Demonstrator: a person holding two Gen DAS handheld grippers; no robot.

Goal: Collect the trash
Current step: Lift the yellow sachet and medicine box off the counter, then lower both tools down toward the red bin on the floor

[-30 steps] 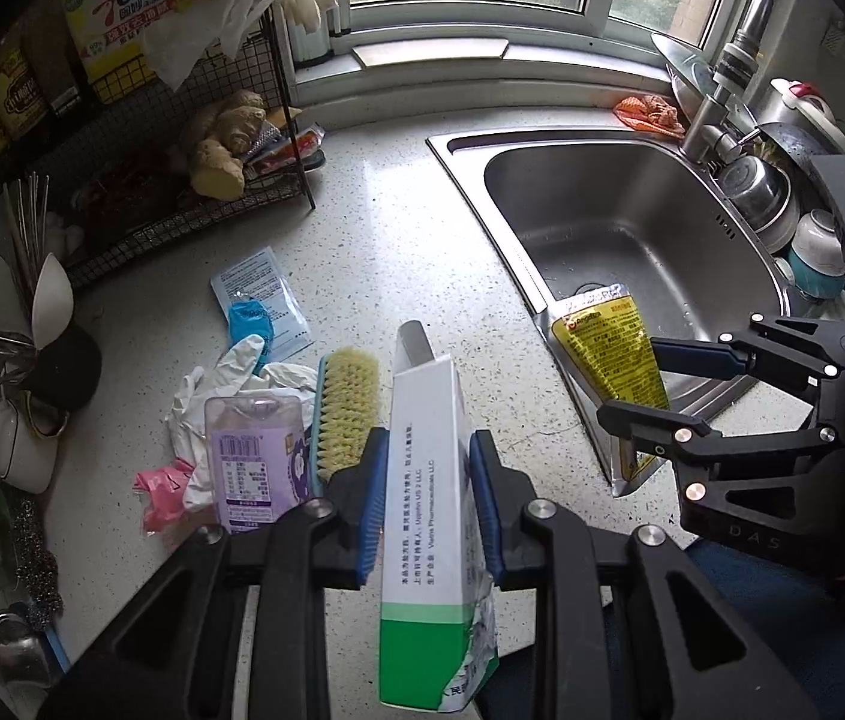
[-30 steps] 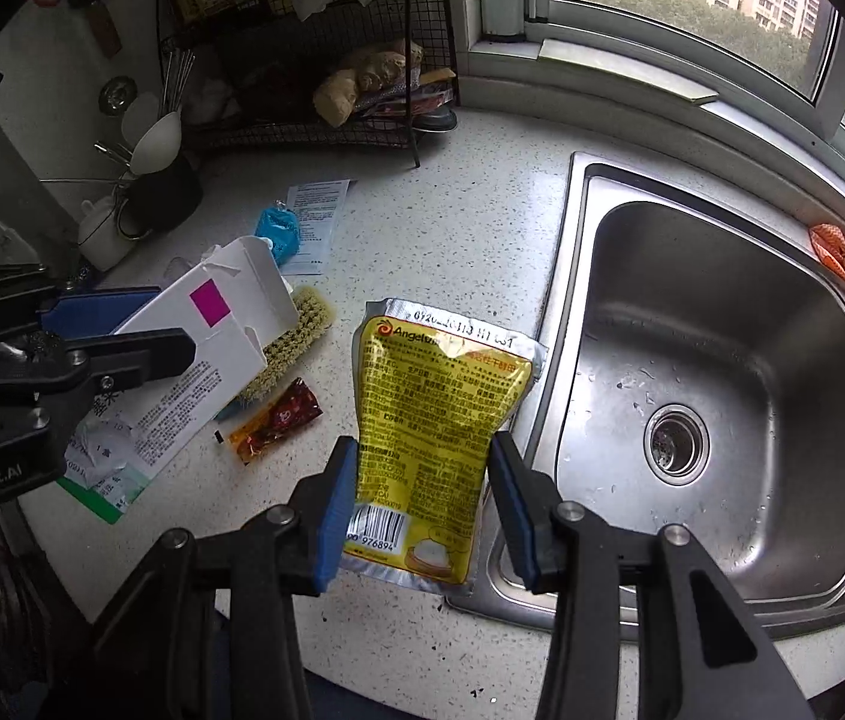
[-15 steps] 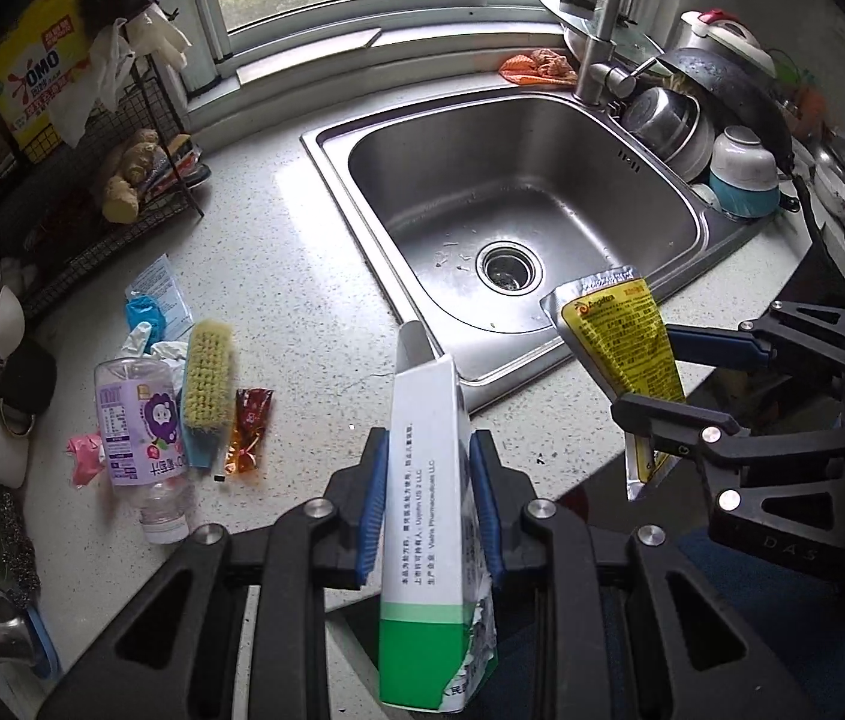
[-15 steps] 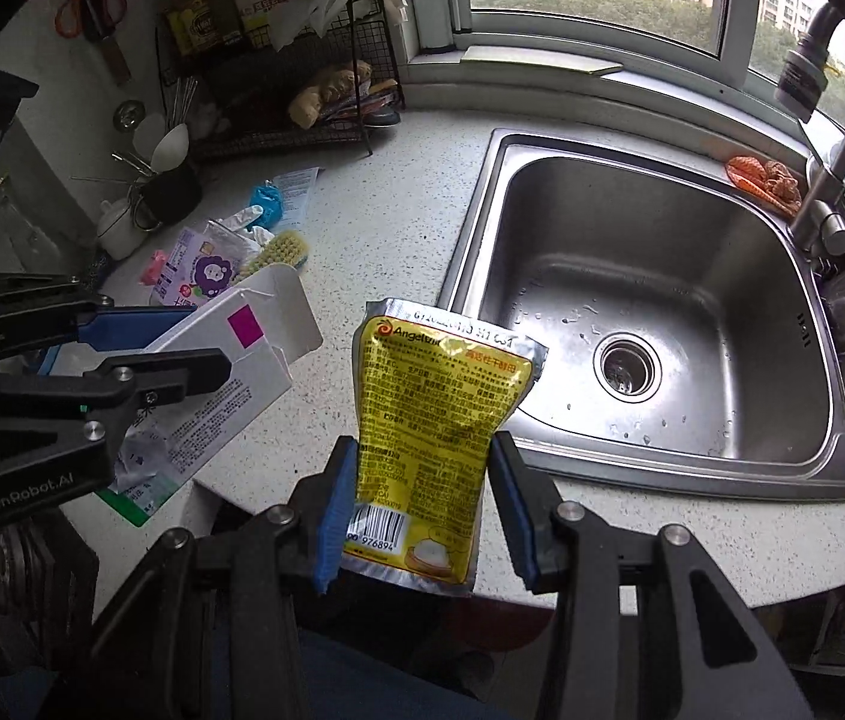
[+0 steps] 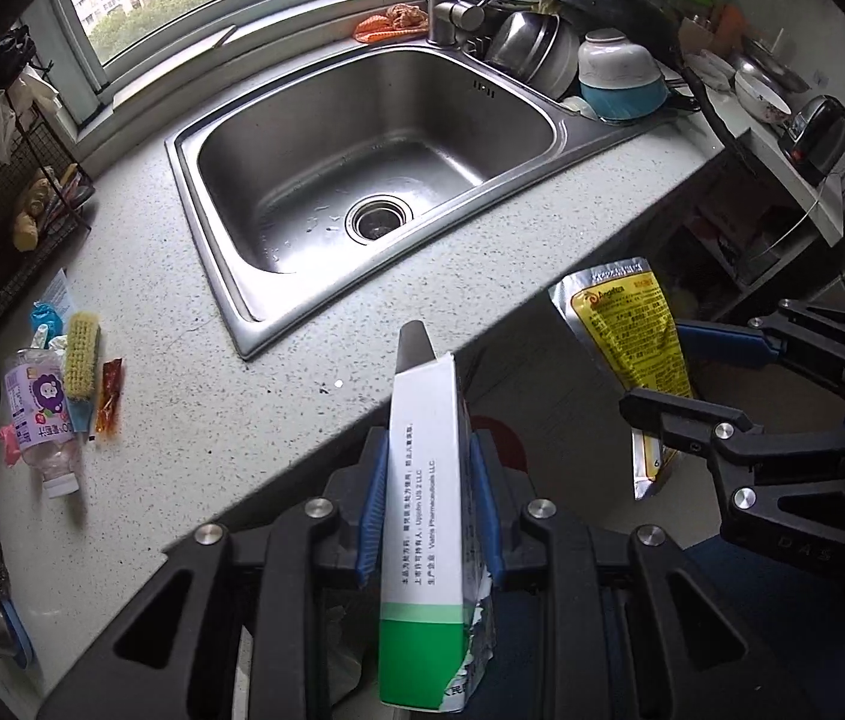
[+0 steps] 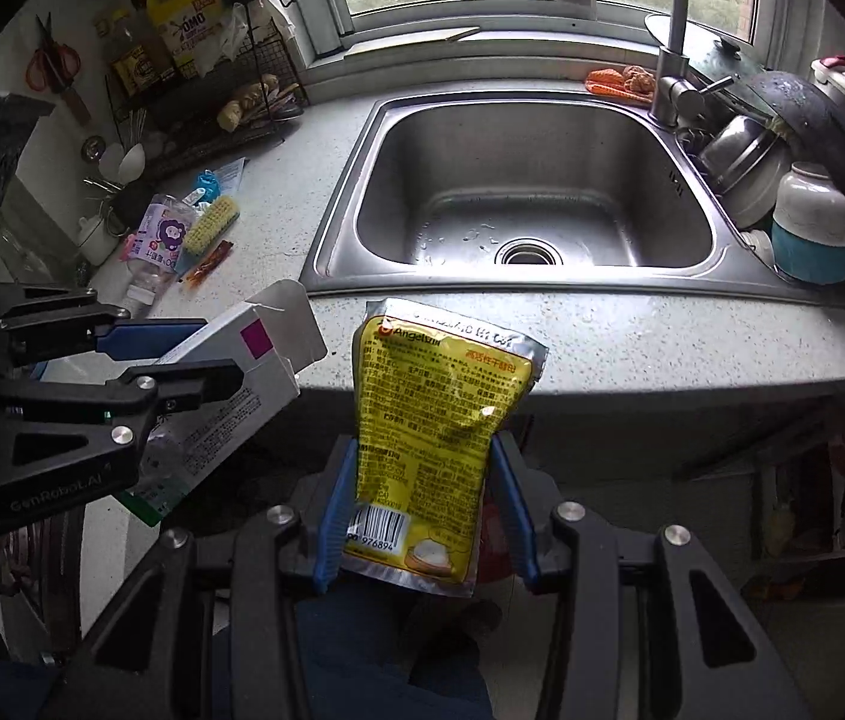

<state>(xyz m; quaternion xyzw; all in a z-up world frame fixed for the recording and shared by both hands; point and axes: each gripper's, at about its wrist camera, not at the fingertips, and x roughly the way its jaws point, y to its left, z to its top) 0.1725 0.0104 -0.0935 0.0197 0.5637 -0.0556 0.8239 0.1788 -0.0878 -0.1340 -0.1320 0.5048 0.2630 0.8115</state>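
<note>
Left gripper (image 5: pixel 429 507) clamps a white-and-green carton (image 5: pixel 425 540) — right gripper (image 6: pixel 419 507) clamps a yellow pouch (image 6: pixel 434 414), both past the counter (image 5: pixel 278 372) edge.

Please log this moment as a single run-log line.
left gripper: shut on white-green carton | right gripper: shut on yellow pouch | both off counter edge | bottle, brush remain

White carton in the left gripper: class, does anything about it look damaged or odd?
Yes. The white carton, clamped in the left gripper, is torn at its green lower end, with a ragged edge showing crumpled lining. Its top flap stands open. It is held out past the counter edge, not resting on anything.
</note>
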